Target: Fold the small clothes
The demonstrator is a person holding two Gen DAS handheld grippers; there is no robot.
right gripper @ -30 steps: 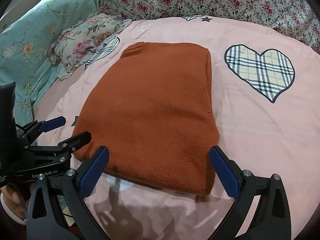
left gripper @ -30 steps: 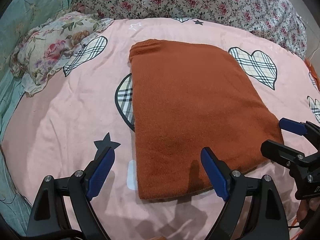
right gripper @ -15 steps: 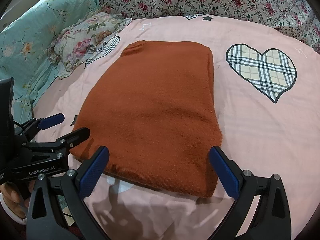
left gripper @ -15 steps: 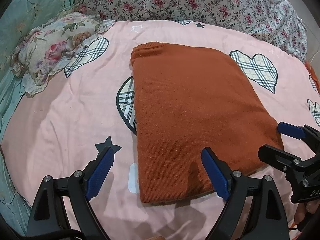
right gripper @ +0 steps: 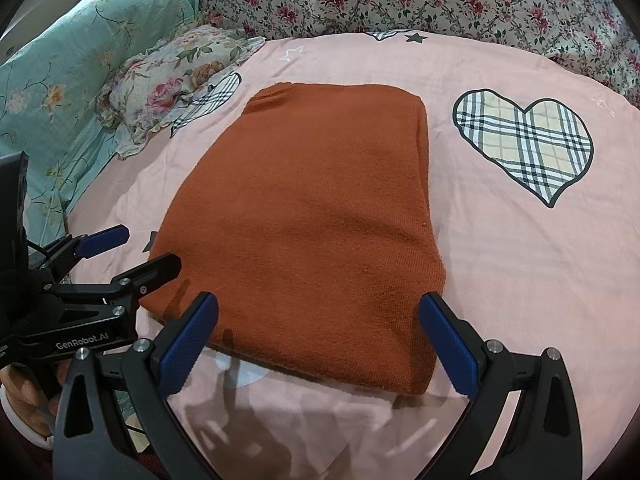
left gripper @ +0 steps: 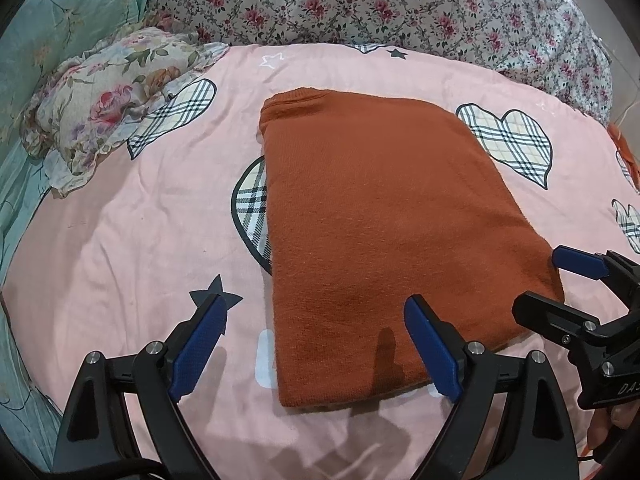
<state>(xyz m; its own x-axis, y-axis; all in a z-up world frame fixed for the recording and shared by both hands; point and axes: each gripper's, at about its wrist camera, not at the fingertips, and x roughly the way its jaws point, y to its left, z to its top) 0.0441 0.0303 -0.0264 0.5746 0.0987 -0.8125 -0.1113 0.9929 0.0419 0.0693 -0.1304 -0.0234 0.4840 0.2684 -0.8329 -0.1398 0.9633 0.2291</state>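
Observation:
A rust-orange knit garment [left gripper: 384, 216] [right gripper: 312, 216] lies folded flat on the pink bedspread, its neck end pointing away from me. My left gripper [left gripper: 316, 328] hovers open over the garment's near left corner, holding nothing. My right gripper [right gripper: 320, 332] is open above the near right part of the hem, also holding nothing. Each gripper shows in the other's view: the right one [left gripper: 560, 280] at the garment's near right corner, the left one [right gripper: 140, 252] at its near left edge, both with jaws apart.
The pink bedspread [left gripper: 120, 240] has plaid hearts [right gripper: 524, 144] and stars. A floral pillow [left gripper: 108, 96] [right gripper: 172, 84] lies at the back left, beside a teal quilt [right gripper: 80, 60]. A floral quilt [left gripper: 360, 4] runs along the back. A hand [right gripper: 24, 396] holds the left gripper.
Both grippers have drawn back slightly toward me, so the garment sits a little farther away in both views. The garment has not moved and both grippers stay open.

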